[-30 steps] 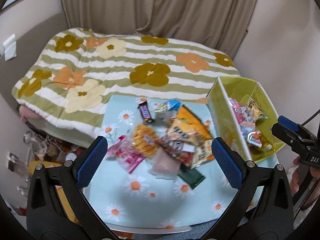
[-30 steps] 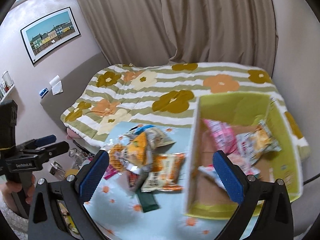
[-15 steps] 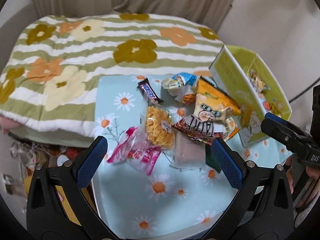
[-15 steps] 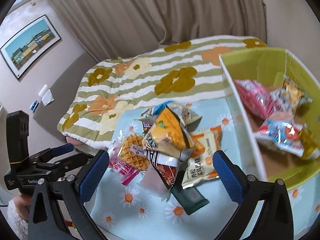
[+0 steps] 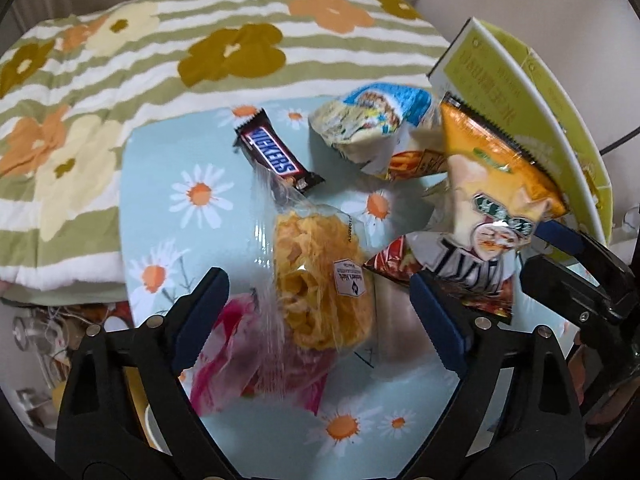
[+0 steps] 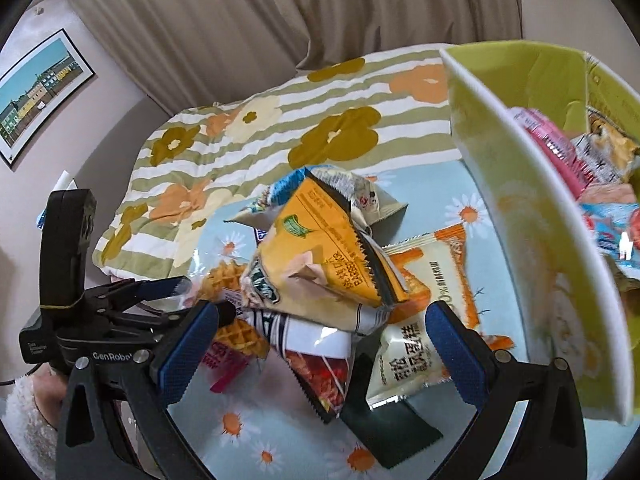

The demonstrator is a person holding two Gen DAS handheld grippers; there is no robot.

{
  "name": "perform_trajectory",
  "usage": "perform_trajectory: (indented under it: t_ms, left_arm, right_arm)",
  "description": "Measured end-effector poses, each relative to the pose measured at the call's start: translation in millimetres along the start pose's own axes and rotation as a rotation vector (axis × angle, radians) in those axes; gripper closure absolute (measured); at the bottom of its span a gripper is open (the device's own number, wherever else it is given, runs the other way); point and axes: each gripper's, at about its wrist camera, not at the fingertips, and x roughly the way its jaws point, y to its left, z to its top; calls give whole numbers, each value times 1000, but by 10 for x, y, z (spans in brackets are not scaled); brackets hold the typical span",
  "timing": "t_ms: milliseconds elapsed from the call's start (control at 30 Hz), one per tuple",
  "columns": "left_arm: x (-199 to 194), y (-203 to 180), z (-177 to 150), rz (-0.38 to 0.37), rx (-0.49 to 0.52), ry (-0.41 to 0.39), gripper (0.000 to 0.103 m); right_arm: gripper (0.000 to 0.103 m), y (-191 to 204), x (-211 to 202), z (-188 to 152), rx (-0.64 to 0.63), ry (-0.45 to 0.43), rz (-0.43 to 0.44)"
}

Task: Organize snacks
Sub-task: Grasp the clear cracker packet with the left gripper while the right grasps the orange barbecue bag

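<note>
A pile of snack packs lies on a light blue daisy cloth (image 5: 192,200). My left gripper (image 5: 320,316) points down at a clear-wrapped waffle pack (image 5: 320,280). Its jaws are closing with the pack between them, and the pads stand clear of the wrapper. A Snickers bar (image 5: 276,156) and a pink pack (image 5: 240,348) lie beside it. My right gripper (image 6: 320,350) is open, low over a red striped pack (image 6: 320,364) and a white-orange pack (image 6: 416,344), under an orange barbecue bag (image 6: 320,248). The yellow-green box (image 6: 520,184) on the right holds several packs.
A bed with a striped floral quilt (image 5: 160,40) borders the cloth's far and left sides. A dark green packet (image 6: 384,428) lies near the front edge. Beige curtains (image 6: 280,20) hang behind, and a framed picture (image 6: 36,92) is on the left wall. Clutter sits below the table's left edge (image 5: 40,340).
Both grippers have dropped and tilted down toward the pile, so the snacks look much larger. The left jaws have narrowed around the waffle pack. The right jaws stay wide.
</note>
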Motion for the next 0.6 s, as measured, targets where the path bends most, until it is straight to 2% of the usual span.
perform_trajectory:
  t_ms: [100, 200, 267, 333, 400, 600]
  left_arm:
    - [144, 13, 32, -4, 3, 32, 28]
    - [215, 15, 62, -5, 11, 43, 30]
    - [235, 28, 74, -15, 11, 47, 35]
    - [252, 41, 82, -14, 16, 54, 54]
    - [273, 61, 91, -42, 14, 62, 60]
    - [236, 73, 64, -58, 10, 48, 66]
  right_arm:
    - [0, 6, 68, -7, -13, -8, -14]
    - [0, 7, 124, -4, -14, 0, -12]
    - [0, 18, 157, 2, -19, 6, -11]
    - [0, 45, 200, 14, -30, 14, -17]
    - [0, 70, 227, 18, -36, 19, -18]
    - [0, 117, 249, 34, -51, 18, -26]
